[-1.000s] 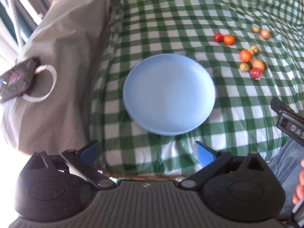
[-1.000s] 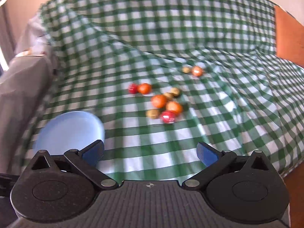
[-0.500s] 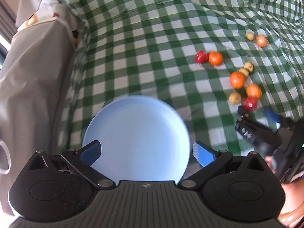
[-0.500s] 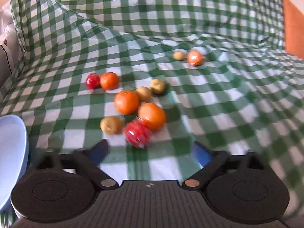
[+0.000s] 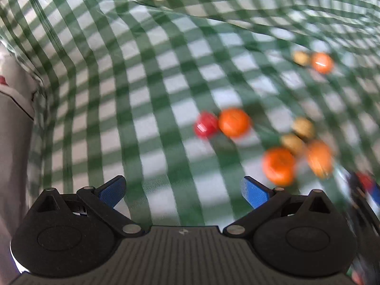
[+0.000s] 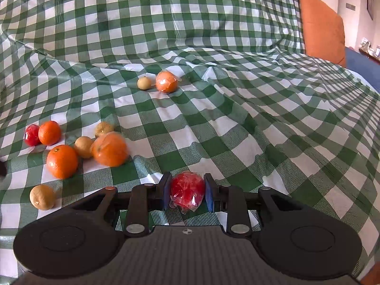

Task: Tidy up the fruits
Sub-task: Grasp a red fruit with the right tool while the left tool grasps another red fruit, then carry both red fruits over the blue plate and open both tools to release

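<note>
Right gripper (image 6: pixel 187 193) clamped on red fruit (image 6: pixel 187 191), low over the cloth (image 6: pixel 237 109). Left gripper (image 5: pixel 182 190) wide open, empty. Fruit film-wrapped, likely light and slippery; pads across its middle suit.

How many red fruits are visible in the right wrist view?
2. One wrapped red fruit sits between the right gripper pads, gripped. The other red fruit lies on the checked cloth at far left, touching an orange.

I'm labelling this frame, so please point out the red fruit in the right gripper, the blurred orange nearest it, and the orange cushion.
red fruit (image 6: pixel 187 188), right wrist view, its wrapped front.
blurred orange (image 6: pixel 109 149), right wrist view, its middle.
orange cushion (image 6: pixel 321 27), right wrist view, its face.
</note>
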The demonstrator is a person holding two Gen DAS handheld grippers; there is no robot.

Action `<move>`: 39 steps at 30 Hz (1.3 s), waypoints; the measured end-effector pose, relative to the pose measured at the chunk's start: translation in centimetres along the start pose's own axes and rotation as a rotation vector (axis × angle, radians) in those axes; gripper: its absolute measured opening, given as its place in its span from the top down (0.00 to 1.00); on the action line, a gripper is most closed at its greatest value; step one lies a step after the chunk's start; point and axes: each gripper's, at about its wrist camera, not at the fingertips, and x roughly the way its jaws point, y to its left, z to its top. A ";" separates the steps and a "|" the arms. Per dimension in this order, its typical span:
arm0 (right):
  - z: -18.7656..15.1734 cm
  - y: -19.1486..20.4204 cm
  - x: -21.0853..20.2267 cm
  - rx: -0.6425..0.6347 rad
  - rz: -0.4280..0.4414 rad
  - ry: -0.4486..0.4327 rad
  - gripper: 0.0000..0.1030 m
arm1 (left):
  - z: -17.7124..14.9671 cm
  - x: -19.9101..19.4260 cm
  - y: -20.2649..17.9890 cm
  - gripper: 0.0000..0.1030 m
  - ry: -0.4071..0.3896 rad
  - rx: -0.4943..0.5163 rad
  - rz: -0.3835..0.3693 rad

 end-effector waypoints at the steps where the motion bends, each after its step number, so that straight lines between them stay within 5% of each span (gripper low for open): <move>1: -0.1 0.2 0.1 -0.012 -0.006 -0.004 0.71 | 0.6 1.2 0.0 0.00 0.003 0.007 0.040; 3: -0.3 0.4 0.1 -0.018 -0.012 -0.010 0.70 | 1.5 3.3 0.2 0.01 0.016 0.031 0.043; 7: -0.4 0.7 0.4 -0.012 -0.014 -0.018 0.69 | 2.6 5.5 0.7 0.01 0.056 0.099 -0.133; 11: -0.2 0.8 0.1 -0.025 -0.033 -0.030 0.69 | 3.5 5.4 0.8 0.10 0.001 0.120 -0.187; 13: -0.3 1.0 0.1 -0.031 -0.041 -0.032 0.69 | 4.0 5.3 0.4 0.23 -0.022 0.152 -0.203; 15: -0.2 0.9 0.0 -0.033 -0.044 -0.034 0.69 | 4.3 5.3 0.1 0.60 -0.005 0.182 -0.252; 16: -0.2 0.9 0.0 -0.032 -0.044 -0.034 0.69 | 4.5 5.2 0.3 0.71 0.009 0.166 -0.291; 24: 0.2 0.7 -1.1 0.004 -0.007 -0.087 0.71 | 1.7 -0.9 2.6 0.70 -0.027 0.111 -0.266; 31: 1.4 -0.7 -5.1 0.004 0.020 -0.114 0.71 | -6.3 -9.5 8.7 0.70 0.023 -0.055 -0.198; 39: 1.6 0.3 -17.0 -0.034 0.301 -0.045 0.71 | -16.9 -17.8 15.3 0.70 0.015 -0.222 -0.173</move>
